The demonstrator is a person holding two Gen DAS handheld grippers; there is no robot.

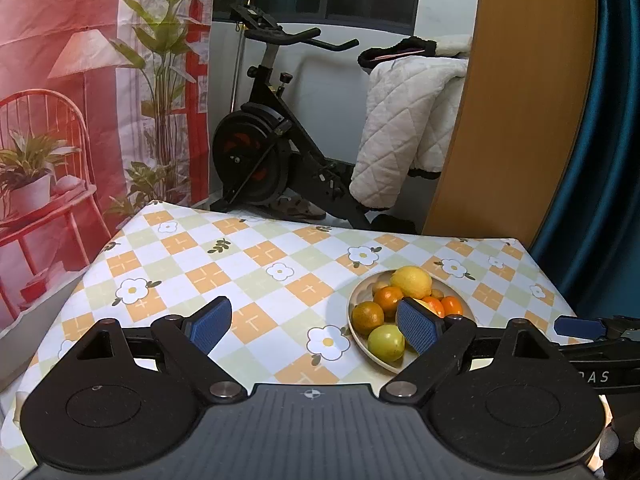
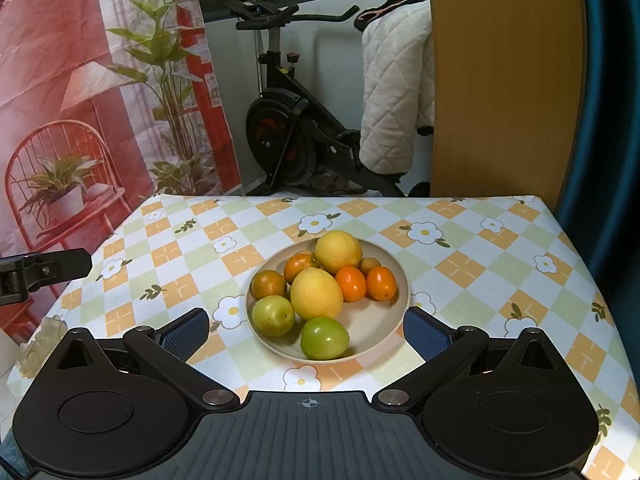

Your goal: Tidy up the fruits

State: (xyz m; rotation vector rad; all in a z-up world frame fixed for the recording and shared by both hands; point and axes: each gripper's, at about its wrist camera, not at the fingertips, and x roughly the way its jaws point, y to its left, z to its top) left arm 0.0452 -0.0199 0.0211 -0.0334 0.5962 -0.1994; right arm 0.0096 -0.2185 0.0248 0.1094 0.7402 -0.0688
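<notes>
A beige plate holds several fruits: two yellow lemons, small oranges and two green fruits. It sits on the checked tablecloth. My right gripper is open and empty, its fingers either side of the plate's near rim. My left gripper is open and empty to the left of the plate; its right finger hides part of the fruit. The right gripper's blue fingertip shows at the right of the left wrist view.
The table's far edge faces an exercise bike and a white quilt. A wooden panel stands at the back right. A red printed backdrop hangs on the left. The left gripper's finger shows at the left edge.
</notes>
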